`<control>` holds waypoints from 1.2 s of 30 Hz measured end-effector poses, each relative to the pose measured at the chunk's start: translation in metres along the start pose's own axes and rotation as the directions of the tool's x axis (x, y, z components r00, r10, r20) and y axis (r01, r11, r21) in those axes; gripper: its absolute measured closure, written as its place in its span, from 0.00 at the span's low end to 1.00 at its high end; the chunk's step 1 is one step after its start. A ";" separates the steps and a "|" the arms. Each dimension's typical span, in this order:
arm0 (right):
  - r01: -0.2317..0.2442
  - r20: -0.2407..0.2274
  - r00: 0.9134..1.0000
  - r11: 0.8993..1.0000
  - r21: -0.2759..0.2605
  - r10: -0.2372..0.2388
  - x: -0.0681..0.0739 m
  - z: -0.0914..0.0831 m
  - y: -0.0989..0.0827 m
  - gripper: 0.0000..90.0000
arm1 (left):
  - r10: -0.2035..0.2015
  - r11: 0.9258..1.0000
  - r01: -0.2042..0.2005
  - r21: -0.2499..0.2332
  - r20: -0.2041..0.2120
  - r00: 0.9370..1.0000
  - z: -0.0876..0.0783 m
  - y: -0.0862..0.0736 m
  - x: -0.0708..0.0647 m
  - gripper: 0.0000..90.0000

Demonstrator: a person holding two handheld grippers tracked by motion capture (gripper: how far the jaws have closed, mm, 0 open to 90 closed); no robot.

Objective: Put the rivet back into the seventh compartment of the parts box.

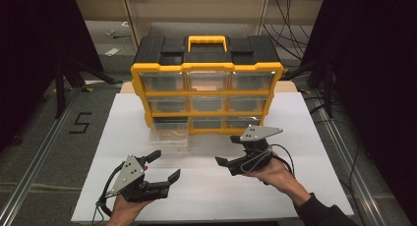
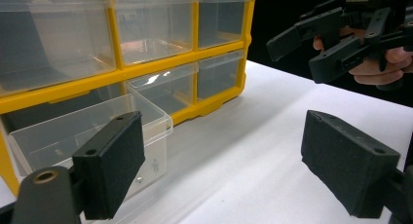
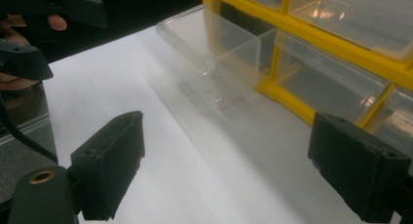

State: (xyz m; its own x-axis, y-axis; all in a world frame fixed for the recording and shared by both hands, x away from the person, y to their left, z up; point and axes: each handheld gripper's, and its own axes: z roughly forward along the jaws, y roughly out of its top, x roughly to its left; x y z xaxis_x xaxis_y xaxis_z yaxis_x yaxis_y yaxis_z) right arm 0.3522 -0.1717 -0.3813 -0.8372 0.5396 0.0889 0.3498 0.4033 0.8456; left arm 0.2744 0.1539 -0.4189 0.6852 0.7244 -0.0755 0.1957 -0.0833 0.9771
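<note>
White tabletop (image 1: 123, 186): the clear drawer (image 1: 169, 133) juts from the organizer's (image 1: 206, 69) bottom-left slot near the far edge. Left gripper (image 1: 162, 169) and right gripper (image 1: 231, 150) gape empty; closing it likely comes next.

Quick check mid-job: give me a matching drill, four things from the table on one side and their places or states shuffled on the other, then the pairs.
Things:
1. pulled-out drawer
2. carry handle
3. left gripper
4. right gripper

Places or states:
A. yellow, on top of the organiser
B. open, in front of the bottom-right drawers
C. clear, sticking out of the bottom-left slot over the white board
D. open, near the front-left part of the board

Pairs: 1-C, 2-A, 3-D, 4-B
</note>
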 end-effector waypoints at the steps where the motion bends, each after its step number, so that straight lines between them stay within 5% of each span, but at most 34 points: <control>1: -0.001 0.002 1.000 1.000 -0.003 0.001 0.000 -0.001 -0.002 0.16 | 0.000 1.000 0.000 0.000 0.001 1.000 0.000 0.000 0.000 0.17; 21: 0.016 0.013 1.000 0.999 -0.045 -0.015 0.006 -0.018 -0.015 0.13 | 0.000 1.000 0.000 0.000 -0.001 1.000 0.000 0.000 0.000 0.17; 36: -0.019 0.032 0.999 0.998 -0.066 0.021 0.002 -0.030 -0.027 0.10 | -0.001 1.000 0.001 -0.001 -0.003 1.000 0.000 0.000 0.000 0.17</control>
State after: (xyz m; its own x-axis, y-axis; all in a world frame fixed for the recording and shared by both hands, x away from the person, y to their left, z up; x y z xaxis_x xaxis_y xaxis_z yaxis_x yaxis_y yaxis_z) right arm 0.3284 -0.2036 -0.3878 -0.8158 0.5712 0.0902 0.3370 0.3429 0.8768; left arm 0.2744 0.1541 -0.4185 0.6831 0.7263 -0.0762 0.1955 -0.0814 0.9773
